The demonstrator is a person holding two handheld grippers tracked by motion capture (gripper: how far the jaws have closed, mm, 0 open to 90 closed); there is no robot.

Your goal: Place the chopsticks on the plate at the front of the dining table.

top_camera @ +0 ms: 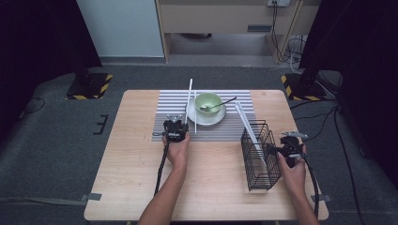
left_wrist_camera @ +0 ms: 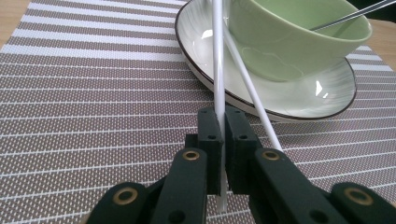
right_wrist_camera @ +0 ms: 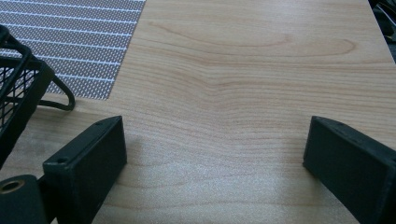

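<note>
My left gripper's fingers (left_wrist_camera: 211, 140) clamped one white chopstick (left_wrist_camera: 217, 60) beside the saucer (left_wrist_camera: 280, 100) on the striped mat, my right gripper (right_wrist_camera: 215, 154) gaped empty by the wire basket (top_camera: 259, 154) near the tabletop's right edge, so carrying it there seemed next.

We see a wooden table (top_camera: 141, 154) carrying a striped mat (top_camera: 169, 105) ahead of the left hand-held gripper (top_camera: 175, 123) and a wire basket (top_camera: 259, 157) just beside the right hand-held gripper (top_camera: 276, 151).

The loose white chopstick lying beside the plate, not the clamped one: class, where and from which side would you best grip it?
Probably at its near end, where it lies flat on the striped mat. Its far part runs up against the plate and the green bowl, leaving little room. Come from above, jaws set across the thin shaft. The left gripper is shut on the other chopstick.
</note>
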